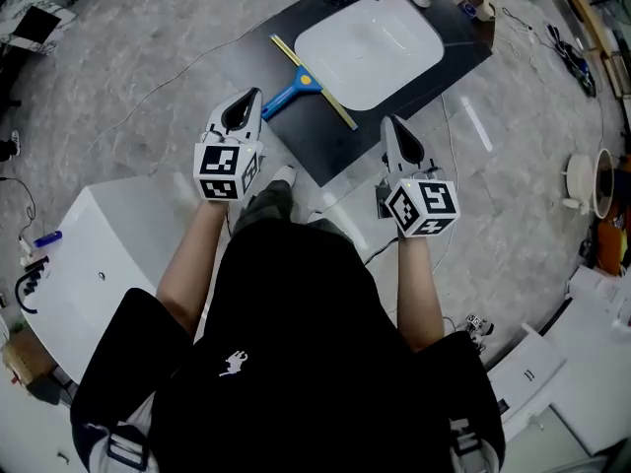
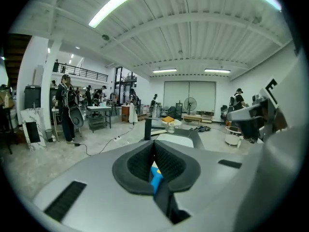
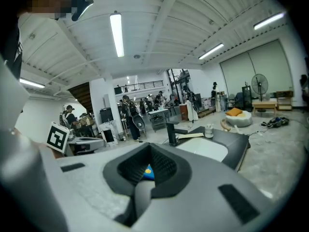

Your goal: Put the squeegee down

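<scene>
The left hand-held gripper (image 1: 254, 95) is being held with its jaws pressed together on nothing. The right hand-held gripper (image 1: 386, 121), at its 3 o'clock, is likewise being held closed and empty. The blue-handled squeegee (image 1: 296, 89) is being carried flat by the black bench (image 1: 311, 141), at 1 o'clock of the left tips and touched by neither gripper. Its yellow blade is being shown just beside the white basin (image 1: 370, 35), at its 2 o'clock.

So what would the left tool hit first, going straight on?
Probably the blue-handled squeegee lying on the black slab; it shows just beyond the left tool's shut tips, though depth is unclear.
</scene>
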